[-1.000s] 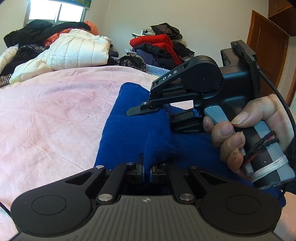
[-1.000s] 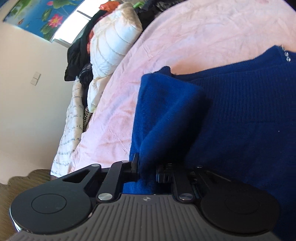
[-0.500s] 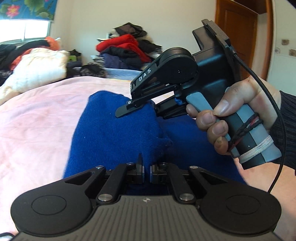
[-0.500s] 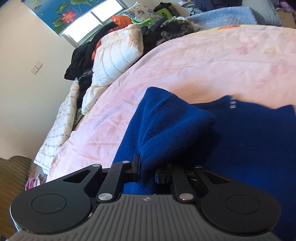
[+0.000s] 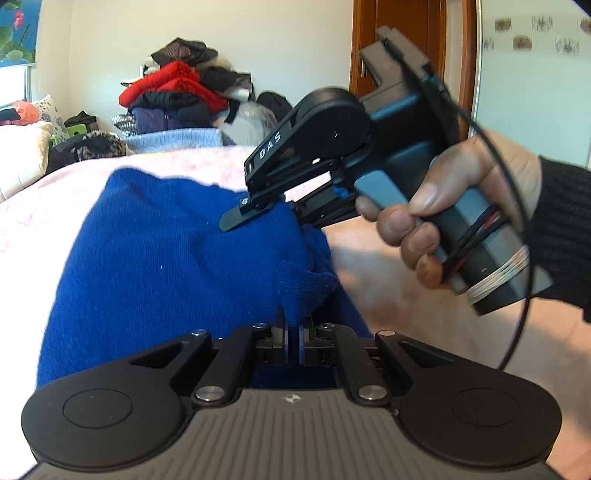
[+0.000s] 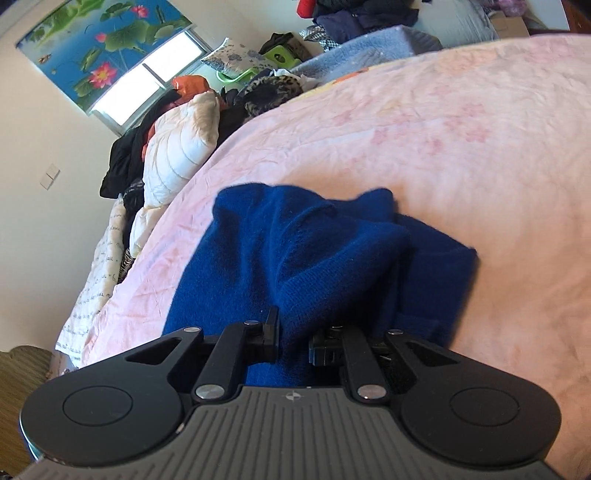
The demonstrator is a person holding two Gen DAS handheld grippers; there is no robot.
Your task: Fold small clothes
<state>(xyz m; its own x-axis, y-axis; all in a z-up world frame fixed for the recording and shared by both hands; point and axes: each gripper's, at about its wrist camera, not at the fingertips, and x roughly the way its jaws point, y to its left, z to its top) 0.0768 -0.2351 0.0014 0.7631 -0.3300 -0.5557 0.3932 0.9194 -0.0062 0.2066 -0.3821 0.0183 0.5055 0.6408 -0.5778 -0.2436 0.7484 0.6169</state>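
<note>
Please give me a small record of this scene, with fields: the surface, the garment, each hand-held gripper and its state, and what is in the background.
surface: bed with pink sheet
garment: blue knit sweater, partly folded, lying on the sheet
left hand-held gripper: shut on a fold of the sweater
right hand-held gripper: shut on a thicker bunch of the sweater
right hand: wraps the gripper's handle, seen from the left wrist
background: pile of red and dark clothes, white puffer jacket, wooden door
</note>
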